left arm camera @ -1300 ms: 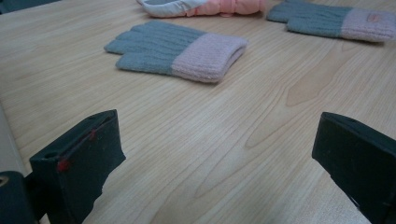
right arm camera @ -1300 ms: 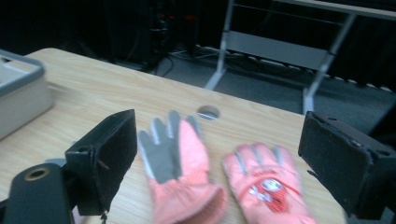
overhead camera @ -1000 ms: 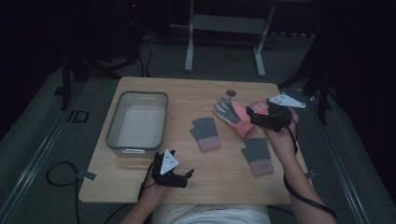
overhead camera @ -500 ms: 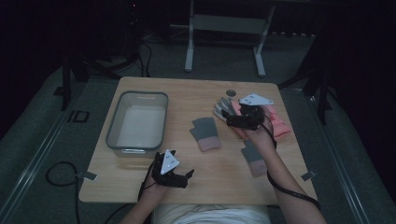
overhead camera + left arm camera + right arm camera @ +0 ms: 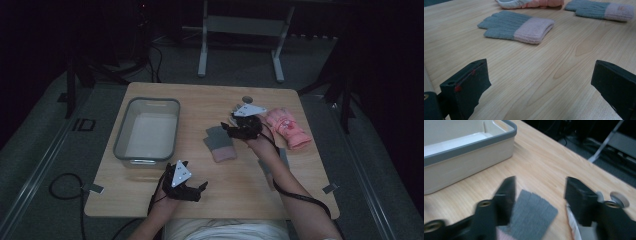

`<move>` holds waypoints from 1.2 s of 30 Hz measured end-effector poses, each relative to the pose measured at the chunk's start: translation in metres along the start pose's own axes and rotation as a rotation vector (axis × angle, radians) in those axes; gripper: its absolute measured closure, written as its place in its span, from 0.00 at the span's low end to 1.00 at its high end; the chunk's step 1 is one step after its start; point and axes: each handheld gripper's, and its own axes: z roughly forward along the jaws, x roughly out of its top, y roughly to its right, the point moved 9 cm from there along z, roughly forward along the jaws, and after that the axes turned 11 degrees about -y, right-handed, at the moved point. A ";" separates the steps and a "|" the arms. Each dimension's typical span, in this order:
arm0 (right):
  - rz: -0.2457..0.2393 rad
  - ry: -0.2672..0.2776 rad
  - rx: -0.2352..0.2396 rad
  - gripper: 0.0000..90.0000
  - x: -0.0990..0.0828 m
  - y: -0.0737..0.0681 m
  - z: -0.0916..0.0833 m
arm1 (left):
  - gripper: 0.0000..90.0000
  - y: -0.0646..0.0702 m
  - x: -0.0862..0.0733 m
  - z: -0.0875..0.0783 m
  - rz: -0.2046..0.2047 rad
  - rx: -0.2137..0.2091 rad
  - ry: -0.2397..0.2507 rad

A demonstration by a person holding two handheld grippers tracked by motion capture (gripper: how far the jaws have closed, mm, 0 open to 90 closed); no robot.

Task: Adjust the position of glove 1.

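Wooden table (image 5: 150, 200), high view: the right gripper (image 5: 239, 131) hovers at the centre, over the grey glove (image 5: 218, 142), a pink glove (image 5: 287, 127) at its three o'clock. The left gripper (image 5: 192, 189) sits at six o'clock.

Left gripper view: its jaws gape wide over bare wood.

Right gripper view: the jaws, just closing, stand part-open above the grey glove's fingers without pinching; the tub (image 5: 474, 147) lies at ten o'clock.

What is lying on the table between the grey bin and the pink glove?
In the high view, a grey glove with a pink cuff and the right gripper over it lie between the grey bin and pink glove.
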 end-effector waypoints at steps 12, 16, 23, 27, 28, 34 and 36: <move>0.009 -0.156 0.087 0.56 -0.029 -0.012 0.049 | 0.01 0.000 0.000 0.000 0.000 -0.004 -0.001; 0.035 -0.226 0.099 0.61 -0.044 -0.010 0.066 | 0.01 0.000 0.000 0.000 -0.001 -0.008 -0.002; 0.045 -0.279 0.133 0.59 -0.056 -0.009 0.082 | 0.01 0.000 0.000 0.000 -0.002 -0.010 -0.004; 0.042 -0.314 0.144 0.63 -0.066 -0.011 0.092 | 0.01 0.000 0.000 0.000 -0.003 -0.009 -0.002; 0.058 -0.314 0.158 0.66 -0.066 -0.011 0.092 | 0.01 0.000 -0.001 0.000 -0.003 -0.009 -0.003; 0.077 -0.318 0.152 0.92 -0.066 -0.009 0.092 | 0.01 0.000 -0.001 0.000 -0.003 -0.010 -0.004; 0.096 -0.325 0.140 0.95 -0.065 -0.010 0.091 | 0.01 0.000 -0.001 0.000 -0.005 -0.008 -0.002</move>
